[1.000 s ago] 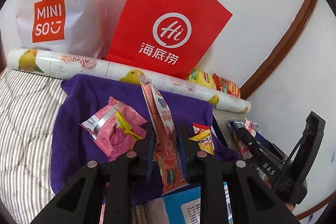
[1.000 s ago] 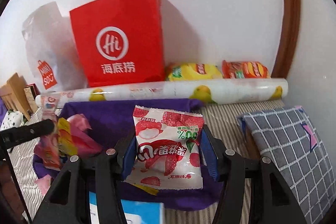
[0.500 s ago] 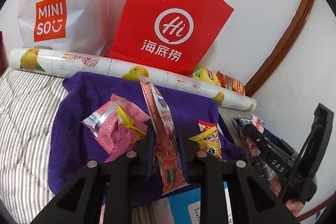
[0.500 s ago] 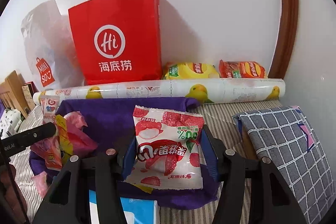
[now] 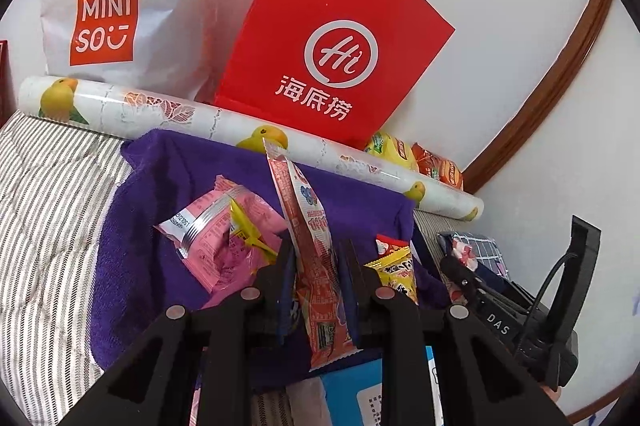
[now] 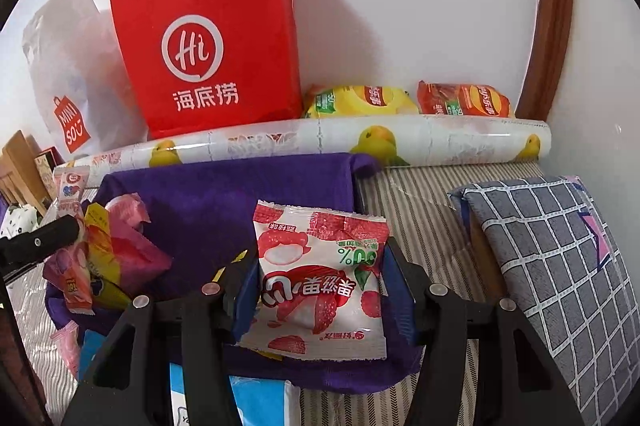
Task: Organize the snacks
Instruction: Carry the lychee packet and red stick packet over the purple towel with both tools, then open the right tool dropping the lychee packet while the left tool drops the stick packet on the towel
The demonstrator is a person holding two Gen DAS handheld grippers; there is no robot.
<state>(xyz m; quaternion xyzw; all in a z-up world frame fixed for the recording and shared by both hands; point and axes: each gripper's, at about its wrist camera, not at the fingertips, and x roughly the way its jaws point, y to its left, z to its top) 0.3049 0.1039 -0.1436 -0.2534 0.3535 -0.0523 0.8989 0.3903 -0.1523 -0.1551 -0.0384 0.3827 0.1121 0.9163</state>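
Not much has changed since a second ago: the long red snack stick (image 5: 316,262) is still pinched upright by the left claw (image 5: 316,266), and the strawberry-lychee packet (image 6: 320,282) is still clamped by the right claw (image 6: 316,286), both over the purple towel (image 6: 224,210) on the bed (image 6: 424,202). The red paper bag (image 6: 208,42) is seen against the wall, contents hidden.

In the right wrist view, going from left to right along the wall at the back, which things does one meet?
White Miniso bag → red paper bag → yellow chip packet → orange chip packet → brown wooden trim.
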